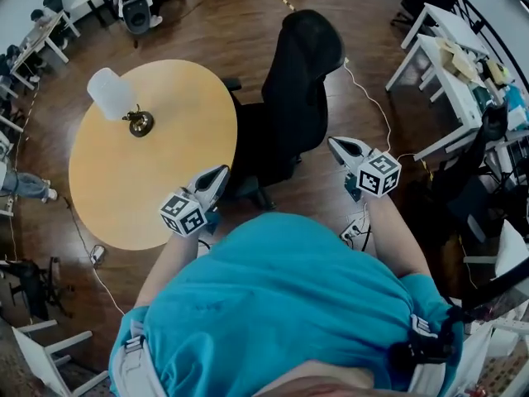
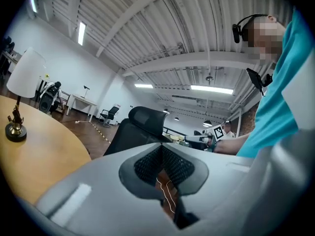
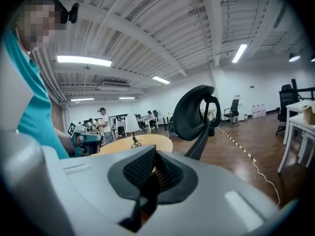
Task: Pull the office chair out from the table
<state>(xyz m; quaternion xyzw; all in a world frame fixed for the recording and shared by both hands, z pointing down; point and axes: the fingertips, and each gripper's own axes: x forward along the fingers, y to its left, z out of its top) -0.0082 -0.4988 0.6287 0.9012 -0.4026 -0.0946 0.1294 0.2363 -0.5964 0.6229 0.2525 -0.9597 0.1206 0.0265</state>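
Observation:
The black office chair (image 1: 293, 89) stands on the wood floor against the right edge of the round wooden table (image 1: 149, 180), its tall back and headrest towards me. My left gripper (image 1: 221, 170) is shut and empty, just left of the chair's near side, over the table edge. My right gripper (image 1: 332, 141) is shut and empty to the right of the chair, apart from it. In the left gripper view the chair (image 2: 142, 127) rises beyond the shut jaws. The right gripper view has the chair's headrest (image 3: 194, 109) ahead and the table (image 3: 138, 144) behind it.
A white-shaded lamp (image 1: 116, 98) on a brass base stands on the table. White cables and a power strip (image 1: 355, 231) lie on the floor at the right. White desks (image 1: 446, 64) stand at the far right, and a tripod rig (image 1: 136, 7) at the top left.

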